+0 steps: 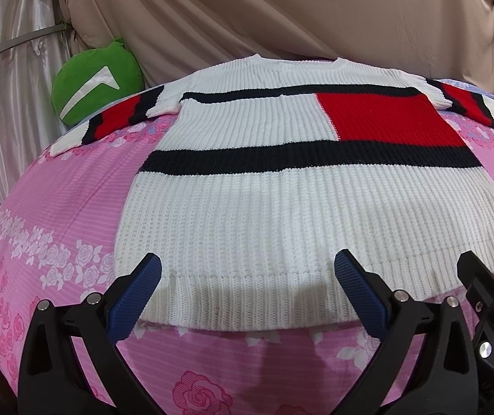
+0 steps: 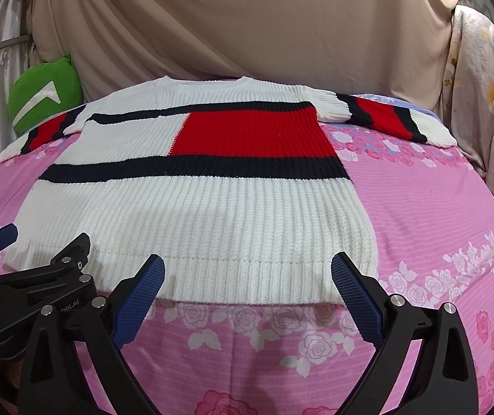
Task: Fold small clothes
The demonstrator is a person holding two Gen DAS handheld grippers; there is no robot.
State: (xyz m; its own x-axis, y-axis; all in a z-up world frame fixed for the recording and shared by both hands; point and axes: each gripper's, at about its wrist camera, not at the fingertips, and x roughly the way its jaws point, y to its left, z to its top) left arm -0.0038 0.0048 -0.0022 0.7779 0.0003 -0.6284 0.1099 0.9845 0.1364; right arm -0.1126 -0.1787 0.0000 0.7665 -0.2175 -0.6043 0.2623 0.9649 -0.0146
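Note:
A white knit sweater (image 1: 247,214) with black bands and a red block lies flat on a pink bed, neck far, hem near, both sleeves spread out sideways. My left gripper (image 1: 247,269) is open, its blue pads (image 1: 136,297) hovering over the left part of the ribbed hem. In the right wrist view the same sweater (image 2: 195,218) fills the middle, and my right gripper (image 2: 247,269) is open above the right part of the hem. Nothing sits between either pair of fingers. Each gripper shows at the edge of the other's view: the left gripper (image 2: 22,259), the right gripper (image 1: 482,294).
The pink rose-print bedsheet (image 2: 437,214) covers the bed all around the sweater. A green cushion (image 1: 94,83) leans at the far left against beige draped cloth (image 1: 281,10). A floral fabric (image 2: 478,97) hangs at the far right.

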